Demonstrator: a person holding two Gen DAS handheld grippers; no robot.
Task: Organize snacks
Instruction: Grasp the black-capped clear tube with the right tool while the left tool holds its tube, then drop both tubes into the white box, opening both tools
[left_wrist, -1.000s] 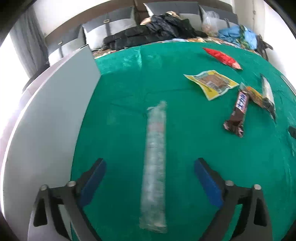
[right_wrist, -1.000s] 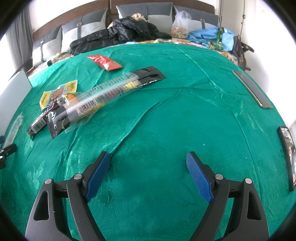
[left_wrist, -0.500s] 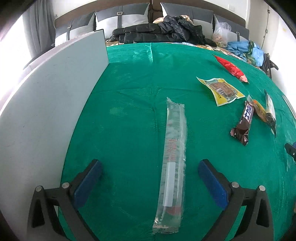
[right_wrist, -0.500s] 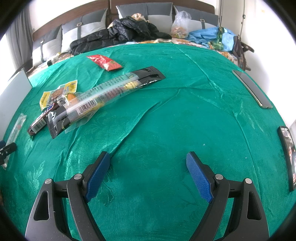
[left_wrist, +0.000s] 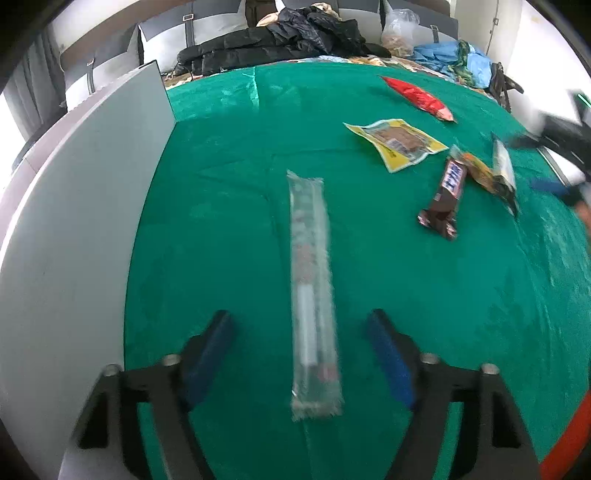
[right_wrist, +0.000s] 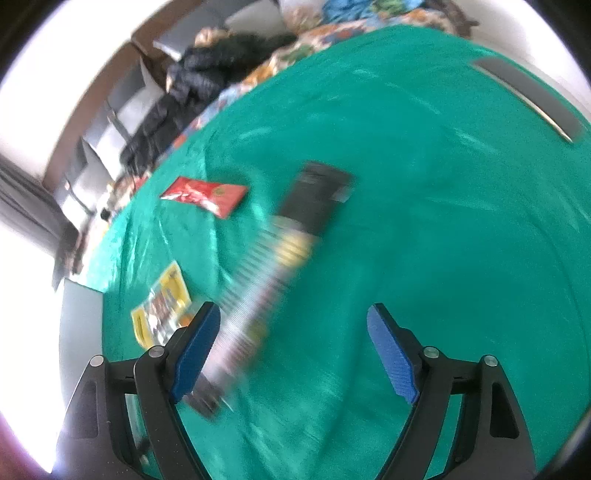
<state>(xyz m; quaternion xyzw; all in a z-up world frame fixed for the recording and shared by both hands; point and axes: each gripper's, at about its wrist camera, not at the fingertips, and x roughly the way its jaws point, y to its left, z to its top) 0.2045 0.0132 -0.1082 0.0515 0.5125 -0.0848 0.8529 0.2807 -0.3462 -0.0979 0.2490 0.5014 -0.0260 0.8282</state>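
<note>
- the left gripper (left_wrist: 301, 334) stands over the clear long packet (left_wrist: 312, 295), which lies flat on the green cloth (left_wrist: 221, 229); the packet's near part sits between the jaws, touching neither pad.
- its jaws have just been closing and are now half-wide, holding nothing.
- the right gripper (right_wrist: 293, 332) has wide jaws, empty; the long striped packet (right_wrist: 266, 280) runs slantwise just beside its left pad (right_wrist: 194, 347), though blur may hide a touch.
- counted in the left view: one clear long packet, one red packet (left_wrist: 419, 98), one yellow packet (left_wrist: 397, 142), one brown chocolate bar (left_wrist: 445, 195), and what looks like two overlapping long packets (left_wrist: 496, 175).
- one grey board (left_wrist: 74, 236) lies left of the cloth.
</note>
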